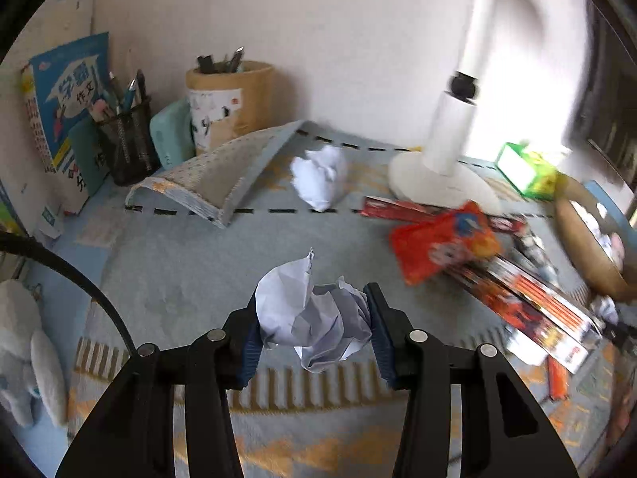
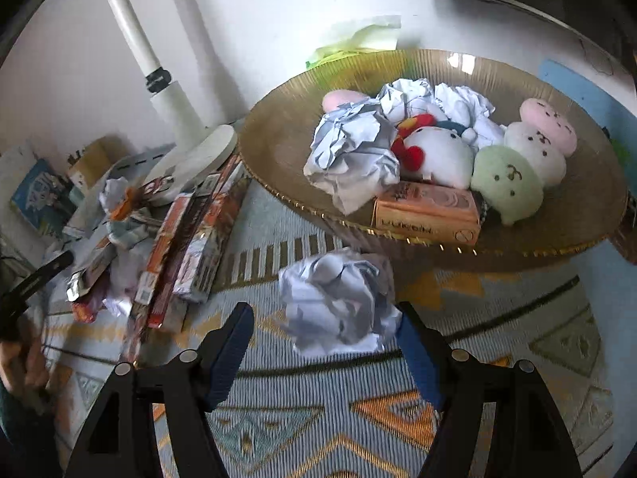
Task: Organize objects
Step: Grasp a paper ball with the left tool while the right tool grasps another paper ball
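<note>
**2 grippers among crumpled paper on a cluttered counter**

The left gripper clamps a crumpled paper ball, its jaws narrowed onto both sides. Bare woven mat lies ahead of it; books crowd its right. The right gripper stands around a second paper ball, right pad touching, left apart, just before the golden tray's rim.
</note>
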{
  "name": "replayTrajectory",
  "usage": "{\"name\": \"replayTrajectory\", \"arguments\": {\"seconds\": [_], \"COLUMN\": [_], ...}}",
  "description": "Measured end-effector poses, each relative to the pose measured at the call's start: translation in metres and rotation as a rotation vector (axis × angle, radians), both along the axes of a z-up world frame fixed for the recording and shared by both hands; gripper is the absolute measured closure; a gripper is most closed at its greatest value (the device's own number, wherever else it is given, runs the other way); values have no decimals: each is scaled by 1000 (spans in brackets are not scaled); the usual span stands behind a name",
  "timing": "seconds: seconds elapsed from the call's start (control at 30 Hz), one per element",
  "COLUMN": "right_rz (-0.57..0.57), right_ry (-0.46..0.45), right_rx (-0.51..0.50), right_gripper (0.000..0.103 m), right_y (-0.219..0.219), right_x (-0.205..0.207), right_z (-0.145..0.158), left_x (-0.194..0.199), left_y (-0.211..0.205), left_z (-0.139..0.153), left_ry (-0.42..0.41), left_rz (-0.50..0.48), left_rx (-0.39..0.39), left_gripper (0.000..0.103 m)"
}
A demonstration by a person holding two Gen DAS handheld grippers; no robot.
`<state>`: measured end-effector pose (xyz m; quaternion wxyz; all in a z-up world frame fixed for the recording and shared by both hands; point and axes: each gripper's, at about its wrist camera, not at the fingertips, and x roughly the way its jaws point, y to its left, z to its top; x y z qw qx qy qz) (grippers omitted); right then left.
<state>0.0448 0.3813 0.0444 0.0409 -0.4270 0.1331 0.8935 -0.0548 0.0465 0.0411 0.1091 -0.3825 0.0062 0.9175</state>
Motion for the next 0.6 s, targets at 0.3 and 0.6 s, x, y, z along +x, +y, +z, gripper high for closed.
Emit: {"name": "replayTrajectory", "arguments": {"seconds": [0.3,0.6], "right_rz": [62,129], "right_ry": [23,66], "right_rx": [-7,-13], "right_gripper": [52,52], "right_y": [-9,-16], "right_x": [40,99], "right_z": [7,25], "left_x": [81,161], "left_y": [48,101], "left_z": [22,38], "left_ry": [33,83], "left_rz": [-83,-14], "left_rx": [-32,-46], "left_gripper": [59,59]}}
